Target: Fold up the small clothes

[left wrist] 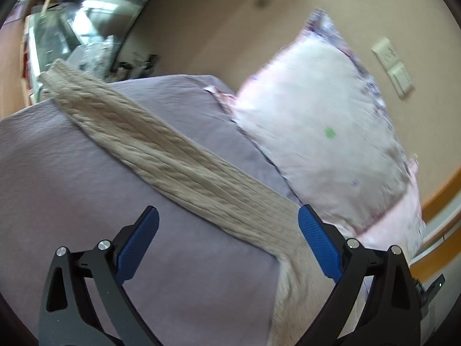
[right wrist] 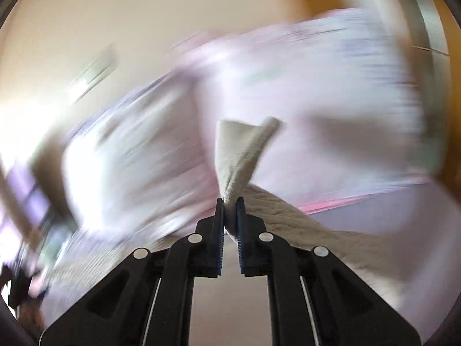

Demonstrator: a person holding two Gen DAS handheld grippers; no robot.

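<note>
Knit garment (left wrist: pixel 184 155), beige cable-knit, lies as a long strip on the bed (left wrist: pixel 72 187), its long axis running diagonally from the far bed edge toward the pillow (left wrist: pixel 319 121) side. Left gripper (left wrist: pixel 227 225): fingers spread wide, holding nothing, the strip's near end just ahead and toward the right finger. Right gripper (right wrist: pixel 229 201): fingers clamped on a bunched end of the knit, lifted; that view is motion-blurred. Judgement: left is nearer the free length.
</note>
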